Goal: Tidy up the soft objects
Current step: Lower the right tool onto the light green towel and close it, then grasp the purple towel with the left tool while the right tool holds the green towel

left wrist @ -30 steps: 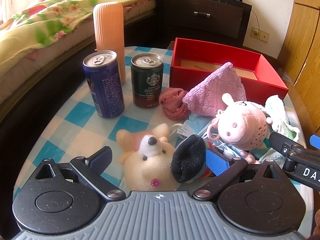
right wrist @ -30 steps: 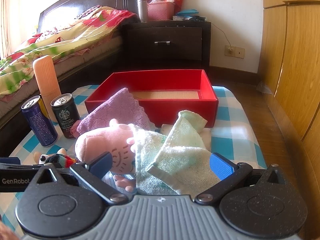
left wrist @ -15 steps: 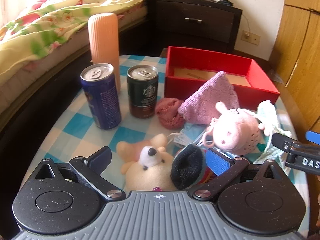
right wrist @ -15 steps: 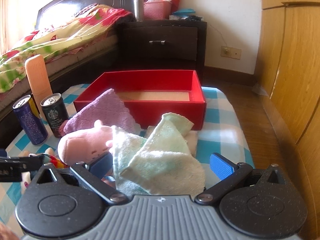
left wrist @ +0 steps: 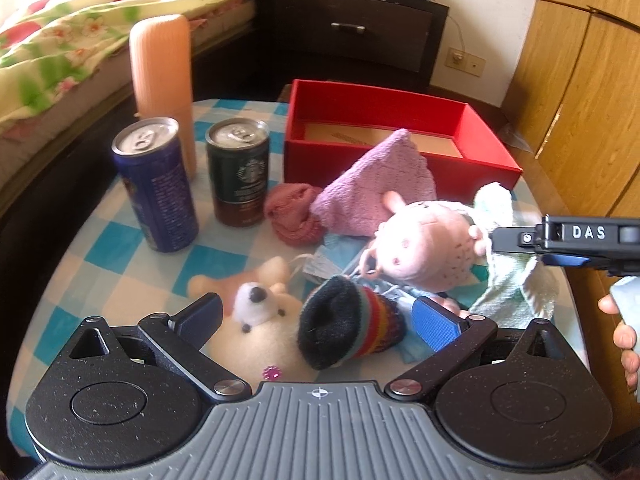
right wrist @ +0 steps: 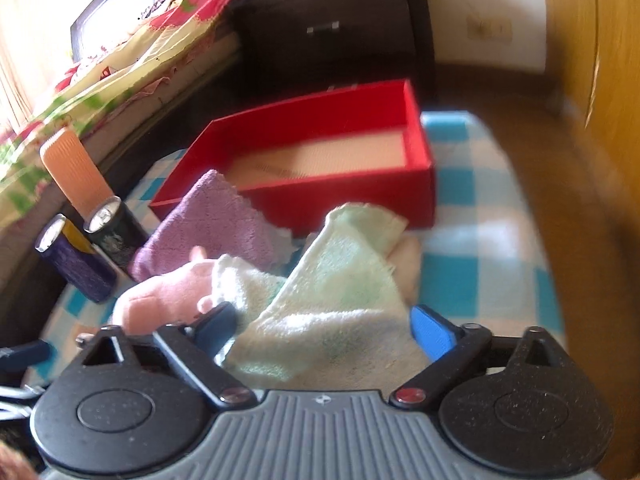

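Note:
My left gripper point(left wrist: 316, 318) stands open low over a cream plush dog point(left wrist: 256, 320) and a rolled striped sock point(left wrist: 352, 328); both lie between its fingers, unpressed. My right gripper point(right wrist: 324, 326) has a light green towel point(right wrist: 336, 288) filling the gap between its closing jaws. From the left wrist it shows side-on as the right gripper point(left wrist: 516, 240) above the green towel point(left wrist: 516, 288). A pink pig plush point(left wrist: 424, 248), a purple cloth point(left wrist: 376, 184) and a dark pink sock point(left wrist: 294, 212) lie before the red box point(left wrist: 400, 160).
A blue can point(left wrist: 156, 188), a dark green can point(left wrist: 238, 172) and a tall peach ribbed cylinder point(left wrist: 164, 80) stand at the left of the checked table point(left wrist: 100, 248). A bed lies beyond them, a dark nightstand point(left wrist: 352, 32) behind the box, wooden doors point(left wrist: 580, 120) at the right.
My right gripper has moved in over the green towel, rolled to one side, and its jaws have narrowed around the towel. The left gripper has kept its place, tilting slightly.

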`<control>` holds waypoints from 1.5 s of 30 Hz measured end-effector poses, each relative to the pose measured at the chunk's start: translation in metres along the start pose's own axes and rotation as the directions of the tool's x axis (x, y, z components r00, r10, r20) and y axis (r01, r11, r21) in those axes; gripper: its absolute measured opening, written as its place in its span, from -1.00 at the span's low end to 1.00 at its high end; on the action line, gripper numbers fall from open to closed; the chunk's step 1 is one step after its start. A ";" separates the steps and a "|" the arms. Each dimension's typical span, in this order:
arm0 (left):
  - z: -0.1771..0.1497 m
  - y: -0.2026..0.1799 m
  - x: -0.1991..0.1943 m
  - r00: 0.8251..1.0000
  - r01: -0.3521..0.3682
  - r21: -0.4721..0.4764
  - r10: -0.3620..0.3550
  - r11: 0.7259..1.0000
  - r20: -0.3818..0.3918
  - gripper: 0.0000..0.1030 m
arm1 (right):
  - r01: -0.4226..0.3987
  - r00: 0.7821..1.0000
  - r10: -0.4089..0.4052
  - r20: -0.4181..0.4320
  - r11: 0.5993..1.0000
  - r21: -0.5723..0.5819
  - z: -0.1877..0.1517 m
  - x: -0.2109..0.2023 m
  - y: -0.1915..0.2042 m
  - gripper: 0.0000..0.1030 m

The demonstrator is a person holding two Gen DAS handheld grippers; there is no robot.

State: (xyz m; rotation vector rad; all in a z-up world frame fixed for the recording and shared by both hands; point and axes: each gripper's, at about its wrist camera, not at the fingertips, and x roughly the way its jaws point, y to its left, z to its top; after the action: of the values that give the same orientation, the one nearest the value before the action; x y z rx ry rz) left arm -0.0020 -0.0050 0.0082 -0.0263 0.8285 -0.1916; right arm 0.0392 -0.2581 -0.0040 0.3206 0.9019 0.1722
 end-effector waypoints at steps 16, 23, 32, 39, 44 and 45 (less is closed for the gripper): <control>-0.003 -0.013 0.013 0.996 0.056 -0.003 -0.057 0.998 -0.068 0.88 | -0.190 0.977 0.207 -0.060 0.958 0.216 -0.005 -0.006 -0.039 -0.65; 0.002 -0.031 0.009 0.996 0.076 0.056 -0.073 0.996 -0.052 0.88 | -0.236 0.966 0.255 -0.033 0.930 0.283 -0.003 -0.020 -0.054 -1.00; 0.054 -0.037 0.003 0.993 0.096 0.074 -0.100 0.993 0.055 0.88 | -0.383 0.921 0.386 0.051 0.875 0.297 0.004 -0.051 -0.052 -1.00; 0.108 -0.057 0.053 0.996 0.076 0.259 -0.085 0.963 0.023 0.89 | -0.494 0.869 0.474 0.138 0.824 0.279 0.016 -0.075 -0.044 -1.00; 0.127 -0.059 0.096 0.995 0.069 0.261 -0.048 0.963 -0.085 0.78 | -0.504 0.863 0.491 0.121 0.815 0.287 0.016 -0.069 -0.043 -1.00; 0.128 -0.058 0.101 0.994 0.066 0.254 -0.042 0.965 -0.100 0.66 | -0.502 0.863 0.492 0.114 0.813 0.295 0.015 -0.067 -0.045 -1.00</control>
State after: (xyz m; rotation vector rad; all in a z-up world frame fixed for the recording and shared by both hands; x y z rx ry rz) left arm 0.1492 -0.0871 0.0267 0.2058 0.8923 -0.3529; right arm 0.0109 -0.3218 0.0390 0.8615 0.7957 0.5105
